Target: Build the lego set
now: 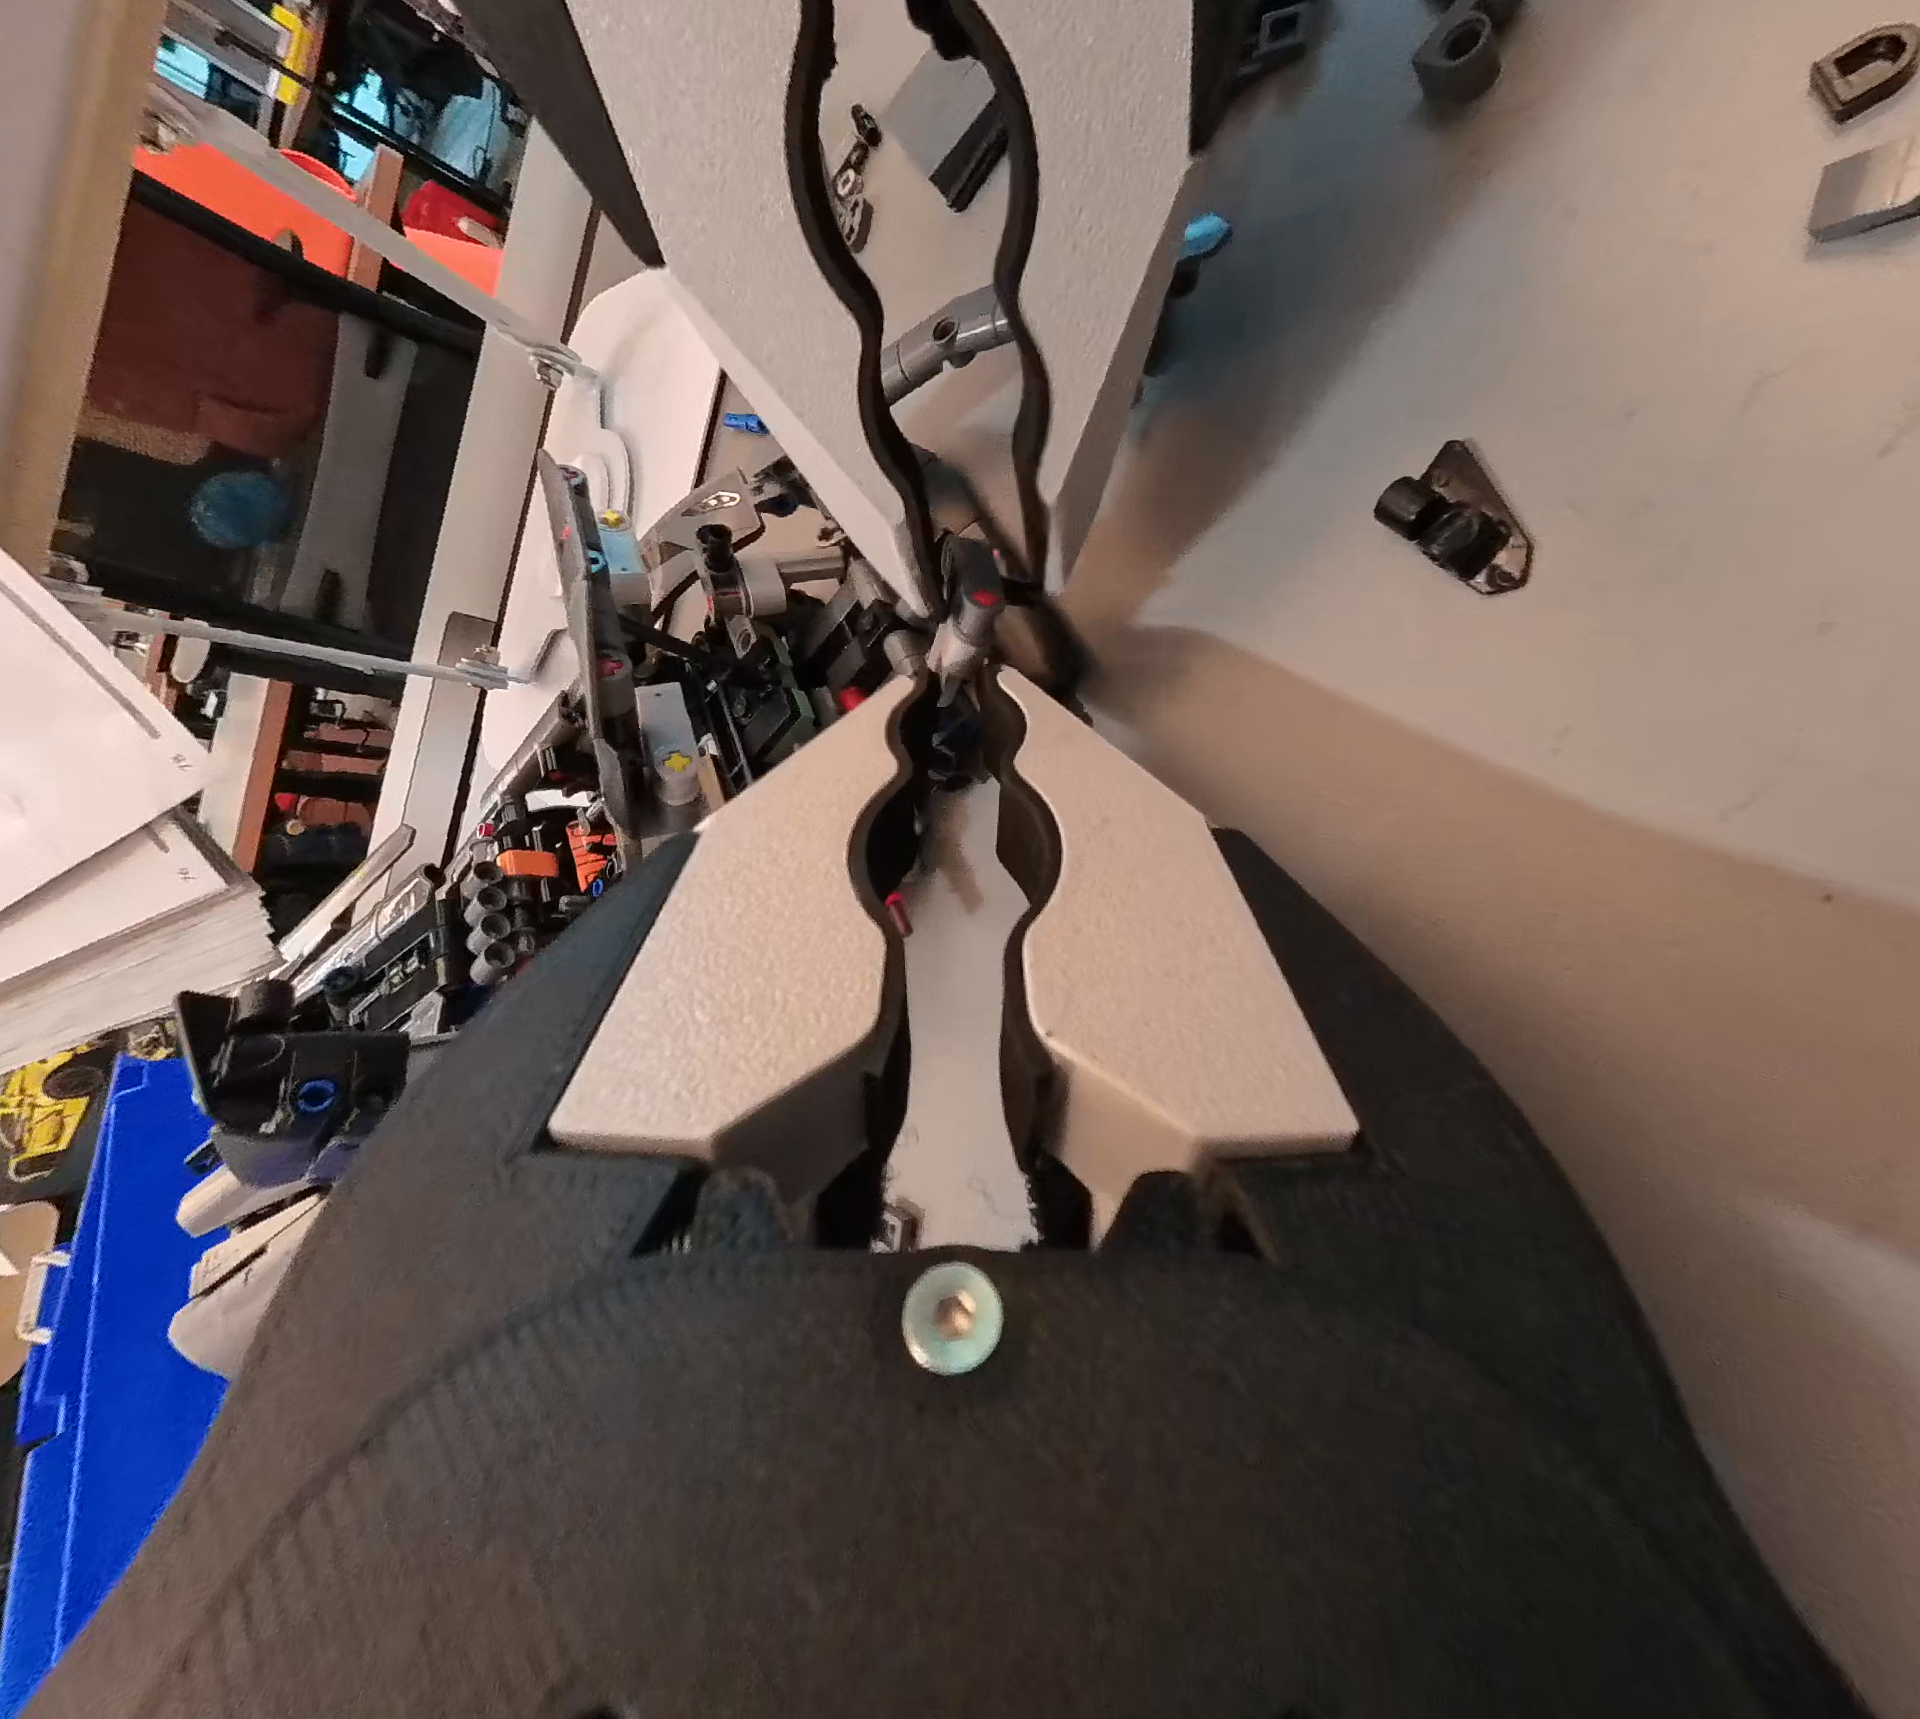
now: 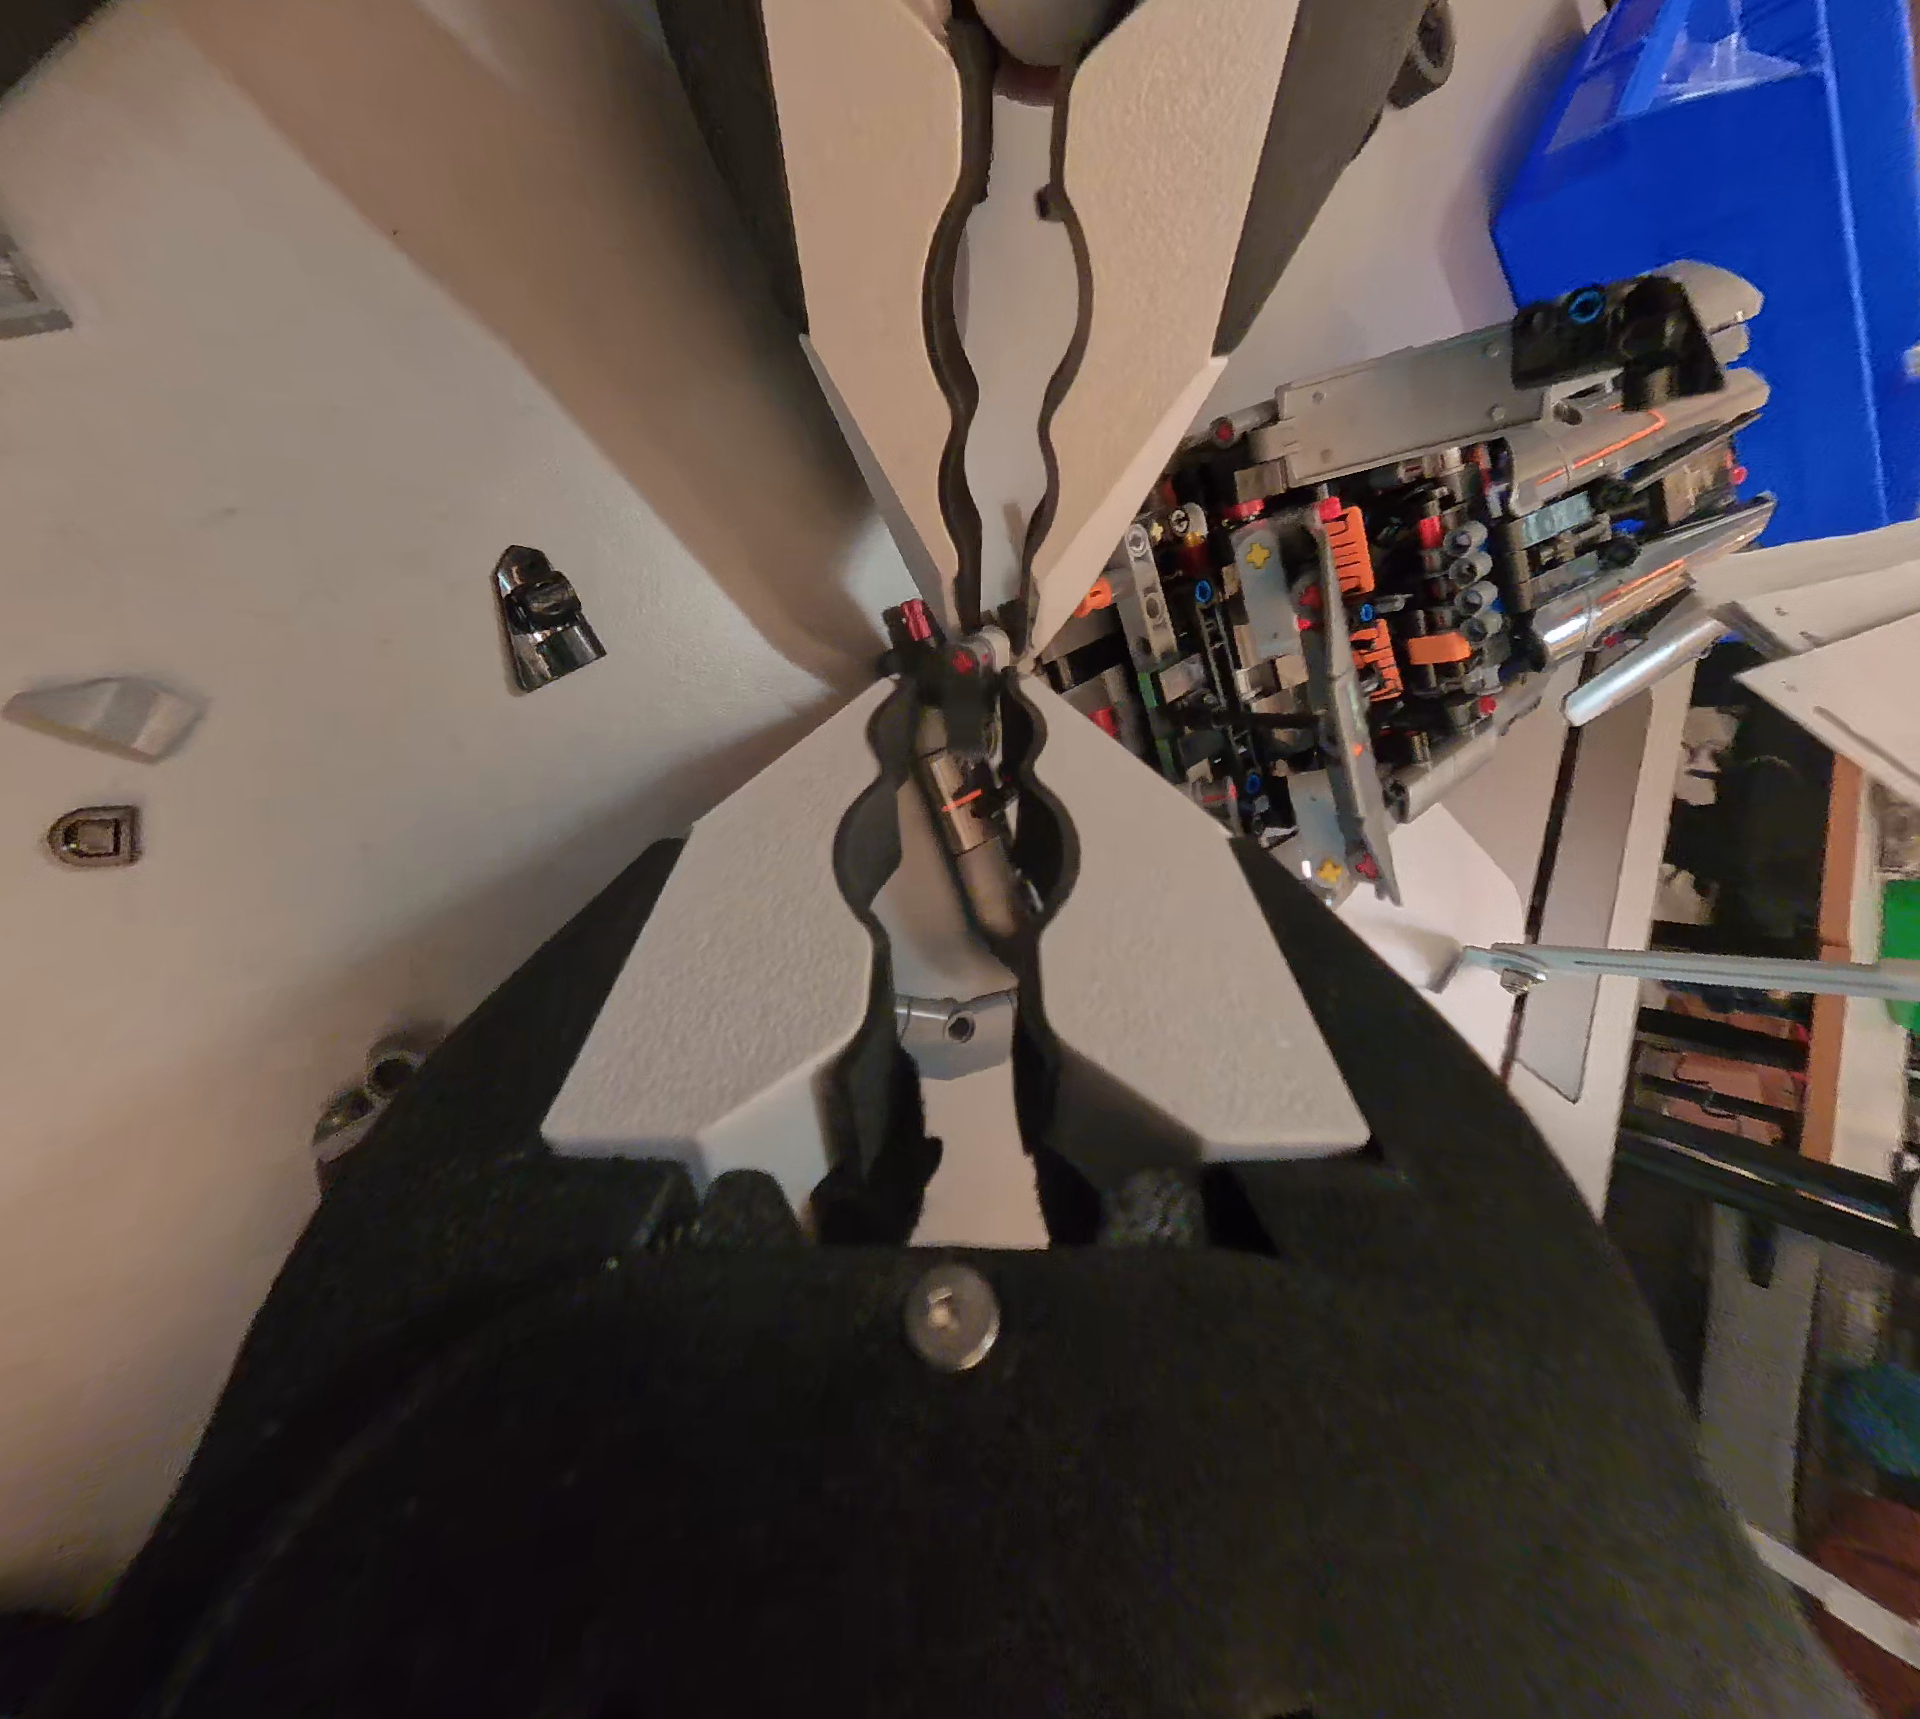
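A small grey-and-black Lego sub-assembly (image 2: 961, 822) with red pins hangs above the white table (image 2: 312, 422), between two grippers that meet tip to tip. My right gripper (image 2: 956, 682) is shut on its long grey barrel. My left gripper (image 1: 958, 687) is shut on the other end, on black and blue parts between its fingers. The sub-assembly's grey tip (image 1: 971, 604) shows at the meeting point. The right gripper (image 1: 982, 578) comes in from the top of the left wrist view, and the left gripper (image 2: 992, 615) from the top of the right wrist view.
The large grey Technic model (image 2: 1455, 589) lies right of the grippers and also shows in the left wrist view (image 1: 644, 734). Loose parts lie on the table: a chrome piece (image 2: 540, 620), a grey slope (image 2: 104, 713), a grey connector (image 2: 951, 1030). A blue bin (image 2: 1714, 215) and a booklet (image 1: 83, 838) stand nearby. My left and right fingertips are right by each other.
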